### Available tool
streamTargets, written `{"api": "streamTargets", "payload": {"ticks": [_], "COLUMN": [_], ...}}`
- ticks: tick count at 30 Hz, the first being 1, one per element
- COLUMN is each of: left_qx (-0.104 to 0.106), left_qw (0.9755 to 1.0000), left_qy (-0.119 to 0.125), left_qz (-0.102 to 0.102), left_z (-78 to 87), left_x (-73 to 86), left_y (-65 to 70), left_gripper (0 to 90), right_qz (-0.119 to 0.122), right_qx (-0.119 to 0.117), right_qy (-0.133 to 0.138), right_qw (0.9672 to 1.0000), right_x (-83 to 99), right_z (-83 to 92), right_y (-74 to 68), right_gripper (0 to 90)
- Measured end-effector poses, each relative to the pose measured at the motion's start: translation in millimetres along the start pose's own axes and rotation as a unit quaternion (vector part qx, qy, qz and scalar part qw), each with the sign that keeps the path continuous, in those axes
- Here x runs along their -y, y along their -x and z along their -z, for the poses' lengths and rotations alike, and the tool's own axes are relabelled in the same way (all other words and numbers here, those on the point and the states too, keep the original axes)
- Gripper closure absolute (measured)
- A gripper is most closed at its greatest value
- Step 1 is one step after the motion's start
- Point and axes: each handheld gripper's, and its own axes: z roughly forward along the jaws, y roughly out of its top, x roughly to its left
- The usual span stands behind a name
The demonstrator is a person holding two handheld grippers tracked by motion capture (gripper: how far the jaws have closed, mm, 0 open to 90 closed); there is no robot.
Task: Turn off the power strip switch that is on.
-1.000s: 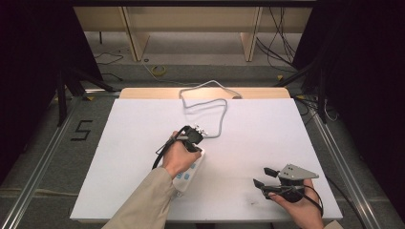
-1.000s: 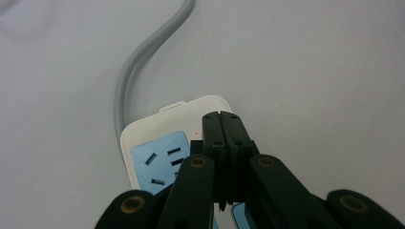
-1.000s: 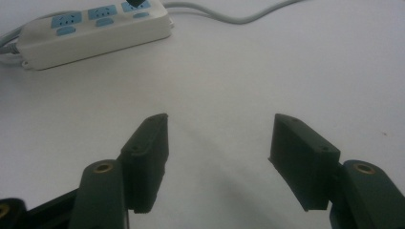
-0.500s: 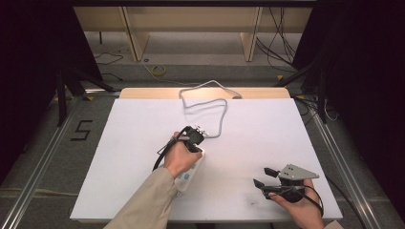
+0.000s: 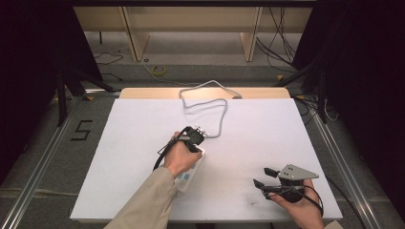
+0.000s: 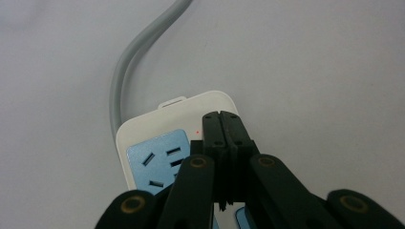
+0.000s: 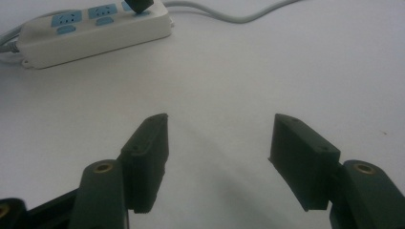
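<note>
The power strip (image 5: 188, 174) lies mid-surface (image 5: 133, 124); its cord (image 5: 217, 112) runs to the far edge. The right hand-held gripper (image 5: 261, 176) sits near-right, well apart.

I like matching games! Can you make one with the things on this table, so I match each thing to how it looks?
Things:
1. left gripper
2. right gripper
3. power strip
4. cable

How it looks:
A. grey, looping over the table
B. fingers wide apart, nothing between them
C. white with blue sockets
D. fingers closed together, tips over the power strip

Pairs: 1-D, 2-B, 3-C, 4-A
</note>
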Motion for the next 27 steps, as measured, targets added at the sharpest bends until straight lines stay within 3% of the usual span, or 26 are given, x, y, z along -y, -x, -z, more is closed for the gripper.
{"api": "streamTargets", "payload": {"ticks": [8, 13, 19, 23, 27], "left_qx": [-0.006, -0.026, -0.024, -0.013, -0.013], "left_qw": [0.9999, 0.9985, 0.9989, 0.9998, 0.9997], "left_qy": [-0.007, -0.032, -0.027, -0.01, -0.015], "left_qz": [-0.013, -0.037, -0.031, -0.011, -0.014], "left_z": [-0.2, 0.9, 1.0, -1.5, -1.9], "left_x": [-1.1, -2.9, -2.5, -4.5, -6.3], "left_y": [1.6, 6.4, 5.7, 5.0, 5.6], "left_gripper": [89.8, 89.8, 89.8, 89.8, 89.9], "right_qz": [0.001, 0.002, 0.003, 0.003, 0.001], "right_qx": [-0.001, -0.002, -0.003, -0.003, -0.002], "right_qy": [-0.002, -0.002, -0.002, -0.002, -0.002], "right_qw": [1.0, 1.0, 1.0, 1.0, 1.0], "right_x": [0.3, 0.4, 0.2, 0.3, 0.6], "right_z": [-0.3, -0.5, -0.9, -1.0, -0.4], "right_y": [0.0, 0.1, -0.2, 0.2, 0.7], "right_gripper": [38.9, 38.8, 38.8, 38.8, 38.8]}}
